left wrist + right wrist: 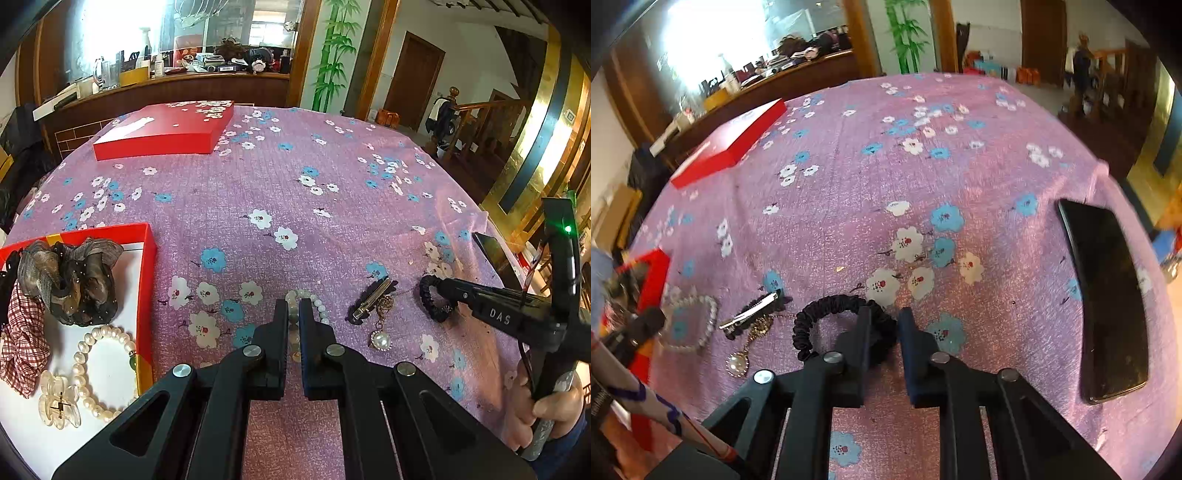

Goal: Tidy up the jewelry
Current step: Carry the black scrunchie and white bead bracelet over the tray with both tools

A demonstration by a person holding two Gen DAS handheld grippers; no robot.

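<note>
You are clamping the left gripper (293, 314) on the bead bracelet (308, 299) and the right gripper (882, 321) on the black scrunchie (812, 314), with the red box (146, 295) at the table's left edge part filled and the hair clip (369, 301) and pendant (380, 338) still lying out.

Two pearl bracelets (105, 373), three scrunchies (74, 280), two hair clips (371, 301), one pendant (380, 338), one phone (1106, 299).

Pink floral tablecloth (295, 192) covers the whole table. Black phone (1108, 299) flat at right of the right wrist view, screen dark. Upper left: cluttered wooden counter (177, 83). Top centre: bamboo wall painting (334, 51). Brown door (413, 77) and wooden stair railing (480, 122) upper right.
</note>
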